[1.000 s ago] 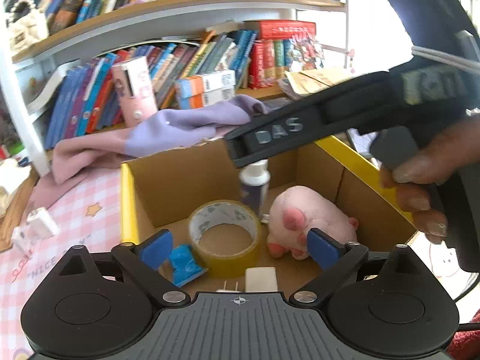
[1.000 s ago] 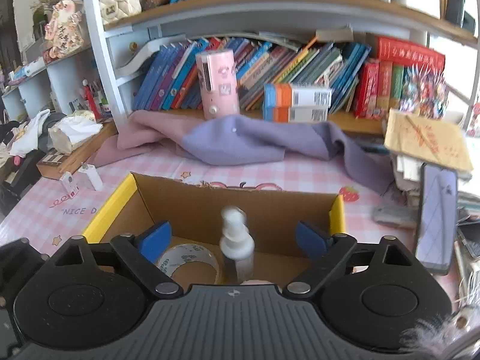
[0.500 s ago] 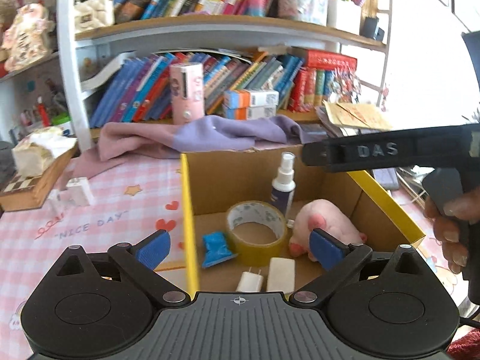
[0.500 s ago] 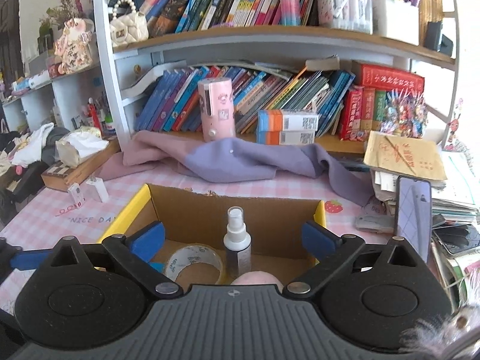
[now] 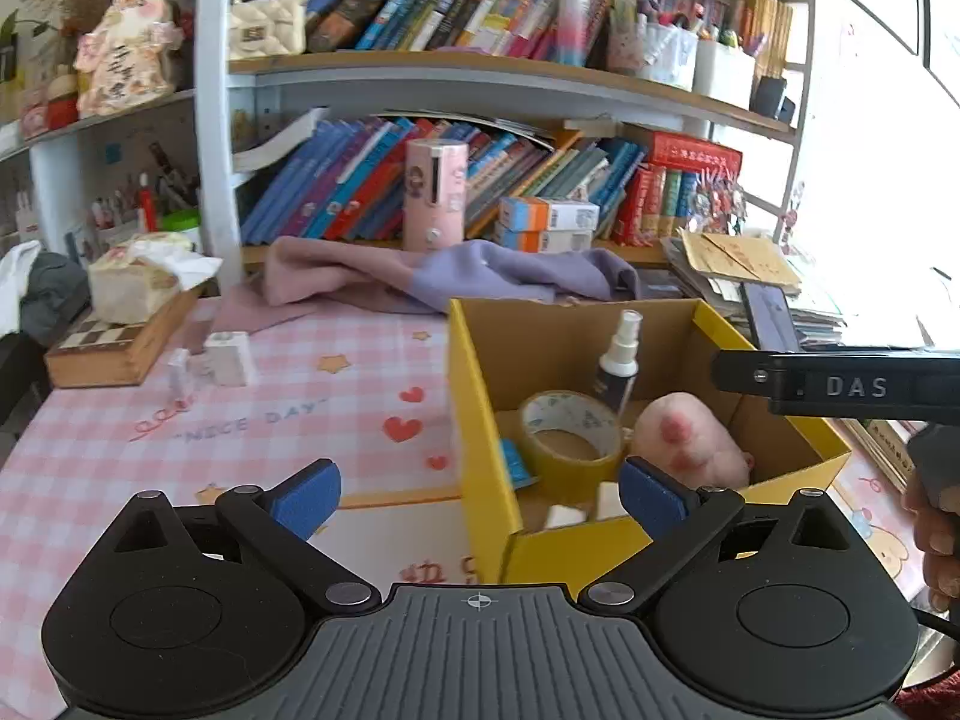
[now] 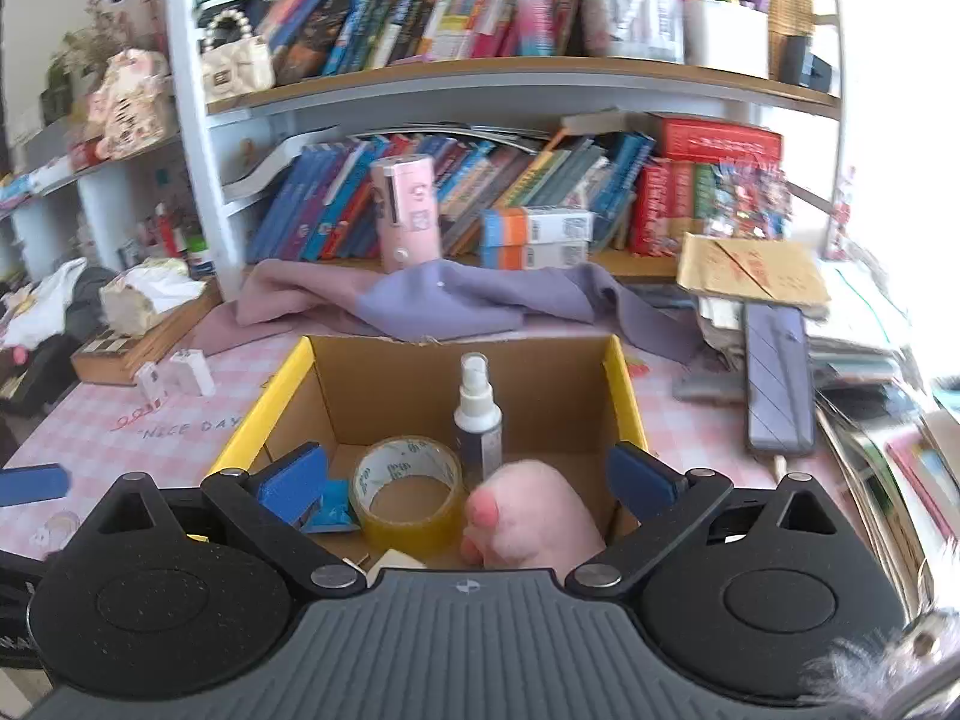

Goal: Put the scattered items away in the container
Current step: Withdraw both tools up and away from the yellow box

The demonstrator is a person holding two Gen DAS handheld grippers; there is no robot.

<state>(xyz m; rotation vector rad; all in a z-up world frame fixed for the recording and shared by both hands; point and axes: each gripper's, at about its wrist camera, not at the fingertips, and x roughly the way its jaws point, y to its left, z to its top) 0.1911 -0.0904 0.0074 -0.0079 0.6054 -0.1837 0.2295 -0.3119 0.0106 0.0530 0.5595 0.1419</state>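
A cardboard box with yellow outer walls (image 5: 480, 420) stands on the pink checked tablecloth. Inside it are a white spray bottle (image 5: 618, 360), a tape roll (image 5: 567, 435), a pink plush (image 5: 690, 441), a blue packet (image 5: 513, 462) and white plugs (image 5: 564, 516). My left gripper (image 5: 478, 492) is open and empty, in front of the box's left wall. My right gripper (image 6: 468, 480) is open and empty over the box's near side, above the plush (image 6: 528, 516) and tape roll (image 6: 408, 492). Two small white items (image 5: 228, 351) lie on the cloth to the left.
A purple cloth (image 5: 480, 276) is heaped behind the box, below a full bookshelf (image 5: 480, 78). A chessboard box (image 5: 120, 342) with tissues sits at far left. A phone (image 6: 777, 384) and stacked papers (image 6: 756, 270) crowd the right. A hand (image 5: 936, 528) holds the right gripper.
Both grippers have drawn back from the box. The left one has shifted left, so the box now sits right of its centre. The right gripper's jaws have widened a little.
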